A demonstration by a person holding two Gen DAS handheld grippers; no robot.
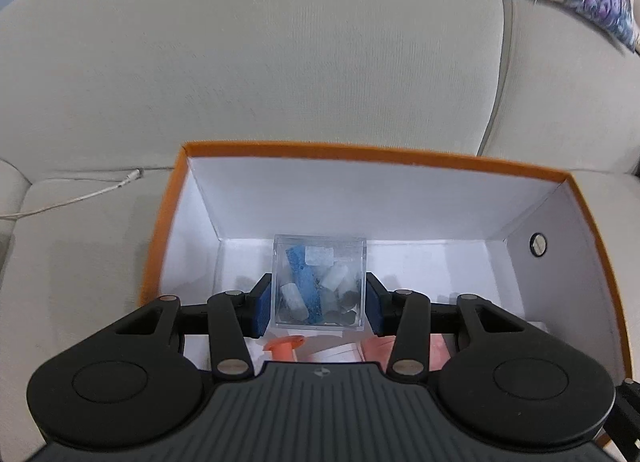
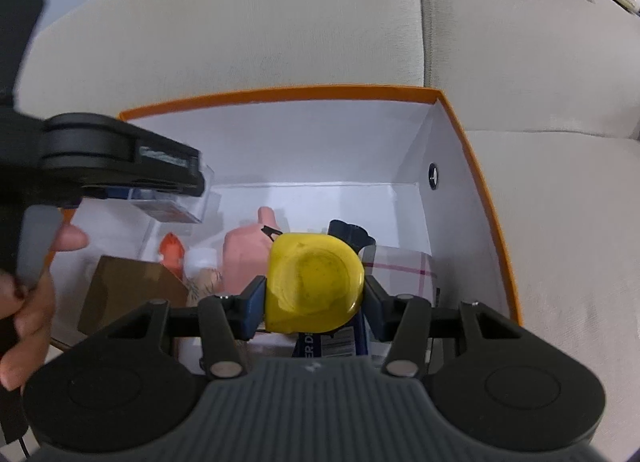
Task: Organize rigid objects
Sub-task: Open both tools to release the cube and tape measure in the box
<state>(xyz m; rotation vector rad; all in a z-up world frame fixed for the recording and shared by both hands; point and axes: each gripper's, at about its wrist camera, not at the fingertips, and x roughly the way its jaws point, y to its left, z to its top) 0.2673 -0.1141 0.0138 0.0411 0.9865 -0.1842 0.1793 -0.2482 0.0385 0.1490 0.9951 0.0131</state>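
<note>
1. A beige fabric sofa (image 1: 280,61) fills the background of both views; on its seat stands an open cardboard box with an orange outside and white inside walls (image 1: 360,197), and a thin white cable (image 1: 80,191) lies on the cushion to the box's left.
2. The left gripper (image 1: 318,304) is clamped on a small clear plastic cube holding blue and pale translucent pieces (image 1: 319,286). Its blue pads press the cube's two side faces, and the cube hangs upright over the box interior, toward the left half.
3. The right gripper (image 2: 314,294) is closed on a rounded yellow plastic object (image 2: 314,282), pinched at its sides and held above the box's right half.
4. The deciding relation: each held thing sits straight ahead of its own fingers, and the box floor lies below and beyond. Neither object has a marked long axis, so lowering should need no turning.
5. Under the yellow object the floor is crowded: a pink figure-like toy (image 2: 244,258), a plaid-patterned item (image 2: 400,266), a dark blue printed package (image 2: 340,342). A brown cardboard piece (image 2: 128,294) and an orange toy (image 2: 173,252) lie further left.
6. Open white floor shows mainly along the far wall, so I judge that the easier place to set down; the left gripper has the clearer drop.
7. In the right wrist view the left gripper's arm and the hand (image 2: 24,294) holding it are close alongside, so the two could brush each other.
</note>
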